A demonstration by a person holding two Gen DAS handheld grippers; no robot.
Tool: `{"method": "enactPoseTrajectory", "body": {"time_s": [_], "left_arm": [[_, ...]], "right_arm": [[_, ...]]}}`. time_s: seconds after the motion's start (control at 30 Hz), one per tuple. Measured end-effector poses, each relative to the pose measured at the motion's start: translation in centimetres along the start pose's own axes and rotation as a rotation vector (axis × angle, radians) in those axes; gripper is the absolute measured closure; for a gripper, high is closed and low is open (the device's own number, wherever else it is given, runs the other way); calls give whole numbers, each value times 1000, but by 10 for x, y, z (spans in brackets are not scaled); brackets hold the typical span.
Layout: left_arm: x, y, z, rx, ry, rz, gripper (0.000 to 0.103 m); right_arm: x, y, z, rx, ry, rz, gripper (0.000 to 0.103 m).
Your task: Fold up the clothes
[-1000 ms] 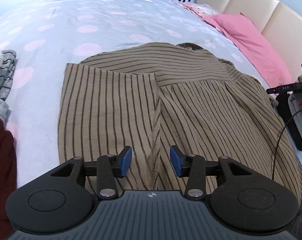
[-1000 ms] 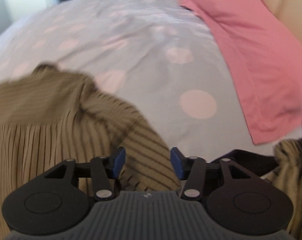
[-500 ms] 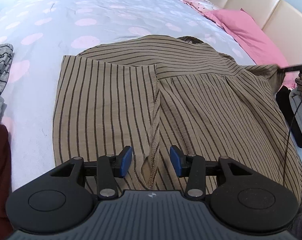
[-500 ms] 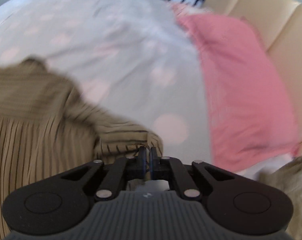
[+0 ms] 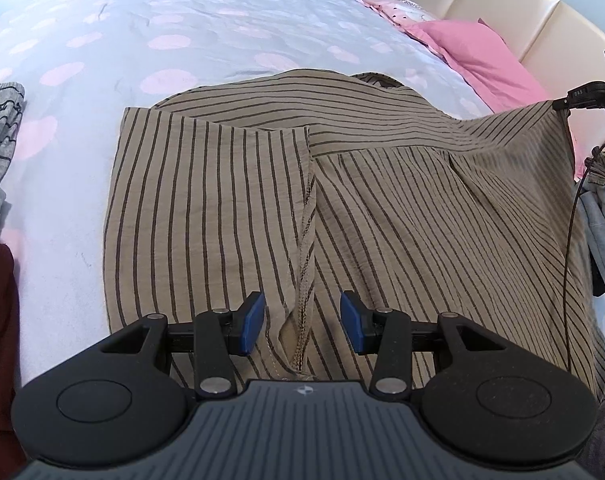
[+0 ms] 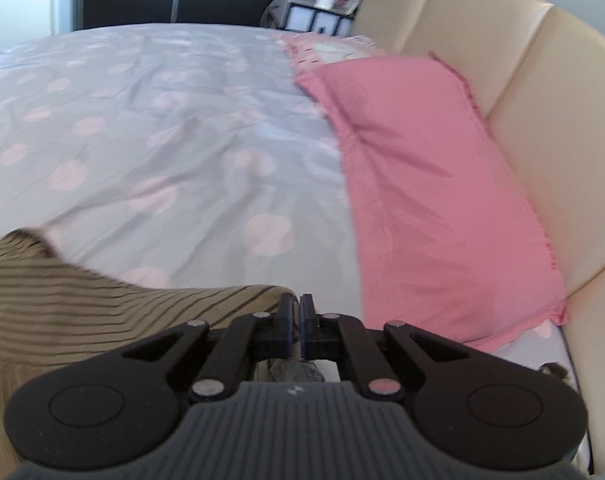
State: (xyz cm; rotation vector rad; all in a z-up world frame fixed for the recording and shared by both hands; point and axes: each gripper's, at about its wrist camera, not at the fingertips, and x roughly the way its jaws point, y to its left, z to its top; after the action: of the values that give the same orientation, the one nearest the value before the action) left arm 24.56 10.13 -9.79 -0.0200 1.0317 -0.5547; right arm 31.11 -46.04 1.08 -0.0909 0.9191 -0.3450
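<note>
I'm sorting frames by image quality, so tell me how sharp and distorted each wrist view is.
Left wrist view: sharp, even daylight, crisp stripes on the striped shirt, fisheye curving the bed. Right wrist view: motion blur smears the bedspread dots and the pink pillow; only the right gripper is in focus.

Black left tool (image 5: 301, 323) with blue finger pads (image 5: 251, 322), silver screws, ribbed grey housing, matching black right tool (image 6: 295, 322)

Dotted bed (image 5: 206, 20), striped shirt (image 5: 382, 200), pink pillow (image 6: 434, 184)
</note>
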Motion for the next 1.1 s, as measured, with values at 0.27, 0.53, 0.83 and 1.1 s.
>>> {"method": "enactPoseTrajectory", "body": {"time_s": [0.27, 0.53, 0.83, 1.1], "left_arm": [[4, -7, -3, 25, 23, -10, 63], [8, -7, -5, 38, 38, -6, 63], [9, -10, -3, 45, 25, -13, 63], [4, -38, 20, 94, -15, -37, 63]], "right_arm": [[-19, 77, -19, -43, -20, 348, 75], [-11, 80, -35, -1, -36, 337, 39], [40, 80, -79, 53, 104, 359, 53], [12, 61, -109, -26, 59, 217, 53]]}}
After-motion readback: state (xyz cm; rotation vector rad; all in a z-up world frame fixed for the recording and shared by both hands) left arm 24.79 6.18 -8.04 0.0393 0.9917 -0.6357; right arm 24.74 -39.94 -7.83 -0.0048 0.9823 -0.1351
